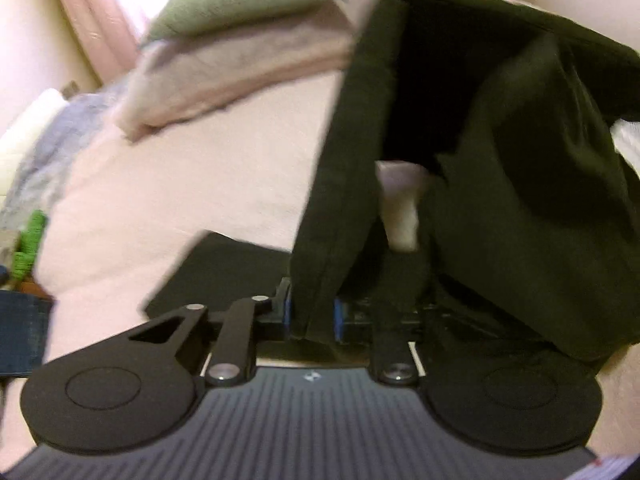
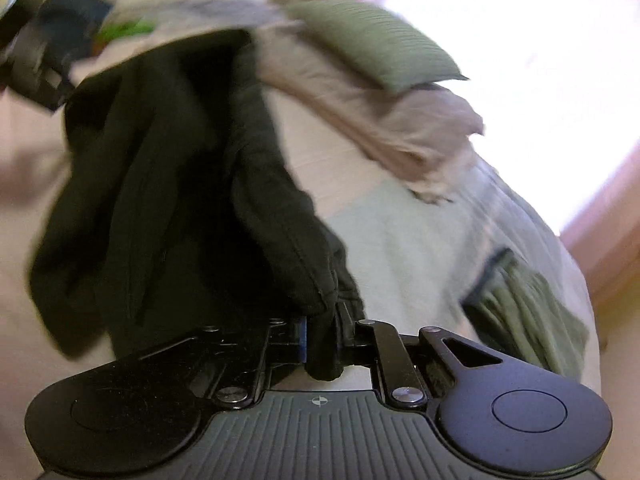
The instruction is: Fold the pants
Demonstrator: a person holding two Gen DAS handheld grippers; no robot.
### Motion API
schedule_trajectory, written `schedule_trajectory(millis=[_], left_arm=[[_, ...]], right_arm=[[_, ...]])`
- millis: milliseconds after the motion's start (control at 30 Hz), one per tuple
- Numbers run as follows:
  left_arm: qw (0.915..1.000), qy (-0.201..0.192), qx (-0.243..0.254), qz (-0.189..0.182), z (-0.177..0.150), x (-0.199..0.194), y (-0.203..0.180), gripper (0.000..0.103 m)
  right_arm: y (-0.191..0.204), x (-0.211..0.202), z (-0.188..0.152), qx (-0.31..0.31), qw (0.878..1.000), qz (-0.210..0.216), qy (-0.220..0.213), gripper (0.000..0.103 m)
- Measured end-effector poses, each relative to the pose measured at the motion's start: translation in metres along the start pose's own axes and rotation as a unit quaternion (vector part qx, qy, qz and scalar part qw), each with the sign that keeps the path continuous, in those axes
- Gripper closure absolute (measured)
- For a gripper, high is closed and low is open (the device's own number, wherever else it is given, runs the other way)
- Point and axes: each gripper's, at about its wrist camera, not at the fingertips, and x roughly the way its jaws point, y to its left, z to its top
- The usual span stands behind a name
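Both my tongs are clamped on the black pants [image 1: 500, 152]: the left gripper [image 1: 312, 316] pinches a hanging edge, the right gripper [image 2: 322, 340] a bunched seam. The cloth hangs lifted ahead of them over the pale bed [image 1: 192, 184], with a green pillow [image 2: 380, 40] beyond.

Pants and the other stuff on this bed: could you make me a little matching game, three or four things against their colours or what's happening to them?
Things:
1. pants
2. cushion
3. folded blanket
4. left gripper

States:
a. green, lying on top of the pile
b. shut on dark cloth
c. dark, hanging lifted off the bed
d. beige, under the cushion

Pairs: 1-c, 2-a, 3-d, 4-b
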Motion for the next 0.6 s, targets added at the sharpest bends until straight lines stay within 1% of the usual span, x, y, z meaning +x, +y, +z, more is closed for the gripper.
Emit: schedule_trajectory(millis=[33, 100, 200, 233, 300, 333, 367, 400, 433, 467, 500, 533, 567, 600], left_arm=[[0.9999, -0.011, -0.004, 0.007, 0.007, -0.012, 0.009, 0.09], [0.999, -0.034, 0.01, 0.029, 0.03, -0.03, 0.024, 0.092], [0.9959, -0.073, 0.04, 0.034, 0.08, -0.036, 0.036, 0.092], [0.9943, -0.088, 0.05, 0.034, 0.101, -0.032, 0.037, 0.092], [0.9893, -0.119, 0.078, 0.034, 0.144, -0.015, 0.033, 0.091], [0.987, -0.128, 0.091, 0.034, 0.166, -0.002, 0.028, 0.089], [0.9868, -0.127, 0.095, 0.033, 0.19, 0.017, 0.022, 0.088], [0.9891, -0.115, 0.09, 0.02, 0.212, 0.038, 0.017, 0.084], [0.9913, -0.101, 0.084, 0.009, 0.227, 0.055, 0.013, 0.079], [0.9942, -0.082, 0.069, -0.001, 0.241, 0.074, 0.006, 0.077], [0.9968, -0.061, 0.051, -0.012, 0.247, 0.086, 0.0, 0.073], [0.9981, -0.047, 0.033, -0.023, 0.248, 0.093, -0.002, 0.073], [0.9983, -0.043, 0.011, -0.038, 0.242, 0.094, -0.004, 0.072], [0.9977, -0.043, -0.004, -0.052, 0.232, 0.092, -0.006, 0.06]], right_arm=[[-0.012, -0.017, 0.002, 0.02, 1.0, 0.001, 0.002, 0.095], [-0.037, -0.046, 0.011, 0.049, 0.999, -0.014, 0.008, 0.095], [-0.078, -0.081, 0.017, 0.094, 0.995, -0.04, 0.017, 0.095], [-0.092, -0.085, 0.024, 0.106, 0.993, -0.043, 0.02, 0.095], [-0.127, -0.084, 0.027, 0.134, 0.99, -0.037, 0.028, 0.095], [-0.136, -0.083, 0.029, 0.15, 0.988, -0.033, 0.03, 0.095], [-0.154, -0.07, 0.03, 0.17, 0.984, -0.032, 0.04, 0.093], [-0.168, -0.054, 0.031, 0.194, 0.979, -0.037, 0.057, 0.092], [-0.183, -0.039, 0.029, 0.228, 0.969, -0.041, 0.08, 0.091], [-0.198, -0.019, 0.024, 0.266, 0.958, -0.043, 0.104, 0.088], [-0.207, -0.004, 0.017, 0.305, 0.944, -0.056, 0.116, 0.084], [-0.21, 0.004, 0.01, 0.335, 0.932, -0.072, 0.122, 0.083], [-0.21, 0.006, 0.002, 0.362, 0.921, -0.083, 0.121, 0.078], [-0.205, 0.005, -0.011, 0.396, 0.907, -0.085, 0.114, 0.063]])
